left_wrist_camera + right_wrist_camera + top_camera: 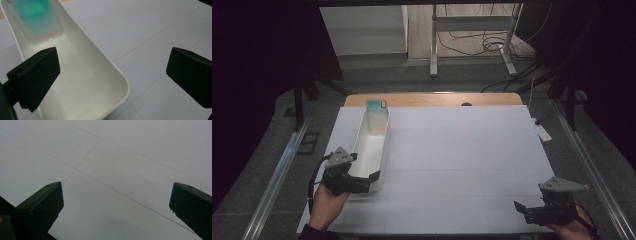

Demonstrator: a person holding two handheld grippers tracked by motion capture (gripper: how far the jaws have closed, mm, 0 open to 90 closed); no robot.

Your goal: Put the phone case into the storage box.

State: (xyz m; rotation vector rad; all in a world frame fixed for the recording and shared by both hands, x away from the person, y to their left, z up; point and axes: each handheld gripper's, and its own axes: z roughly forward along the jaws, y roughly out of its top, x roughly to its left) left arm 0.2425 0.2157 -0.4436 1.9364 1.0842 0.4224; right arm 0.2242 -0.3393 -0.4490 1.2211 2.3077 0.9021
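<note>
My left claw is spread wide, straddling the near right wall of the white tray, ready to grip; the phone leans at its far end. Right claw idles spread over bare tabletop.

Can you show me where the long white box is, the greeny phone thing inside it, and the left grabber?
Long white plastic bin (100,65), left gripper view, right wall.
Teal-backed phone (37,20), left gripper view, its back.
Left gripper (112,75), left gripper view, between its jaws.

A lab-style recording bay: white gridded table, black curtains at both sides, loose floor cables, metal stand legs behind.
</note>
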